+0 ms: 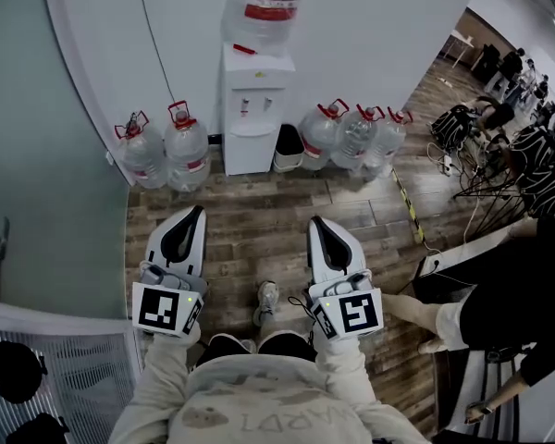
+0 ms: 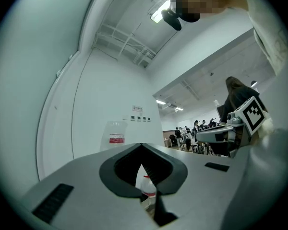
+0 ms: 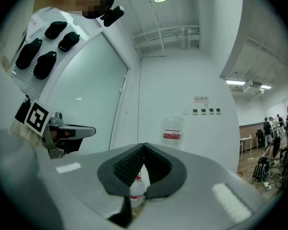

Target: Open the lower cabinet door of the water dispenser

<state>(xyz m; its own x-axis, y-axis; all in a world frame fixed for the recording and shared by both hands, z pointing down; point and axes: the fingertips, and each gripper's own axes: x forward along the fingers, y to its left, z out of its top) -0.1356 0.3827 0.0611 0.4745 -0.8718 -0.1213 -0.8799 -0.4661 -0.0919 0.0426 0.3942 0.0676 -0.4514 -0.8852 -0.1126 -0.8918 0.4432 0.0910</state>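
The white water dispenser (image 1: 250, 109) stands against the far wall with a large bottle (image 1: 266, 12) on top. Its lower cabinet door (image 1: 248, 151) is closed. Both grippers are held side by side well short of it, above the wooden floor, pointing toward it. My left gripper (image 1: 192, 213) is shut with nothing in it, its tips meeting in the left gripper view (image 2: 142, 144). My right gripper (image 1: 316, 222) is shut and empty too (image 3: 144, 145). The dispenser's bottle (image 3: 173, 131) shows above the right jaws.
Spare water jugs stand on the floor left (image 1: 162, 151) and right (image 1: 351, 137) of the dispenser, with a small bin (image 1: 288, 148) beside it. A glass wall runs along the left. People and bags (image 1: 527, 155) crowd the right side. A striped tape strip (image 1: 407, 206) lies on the floor.
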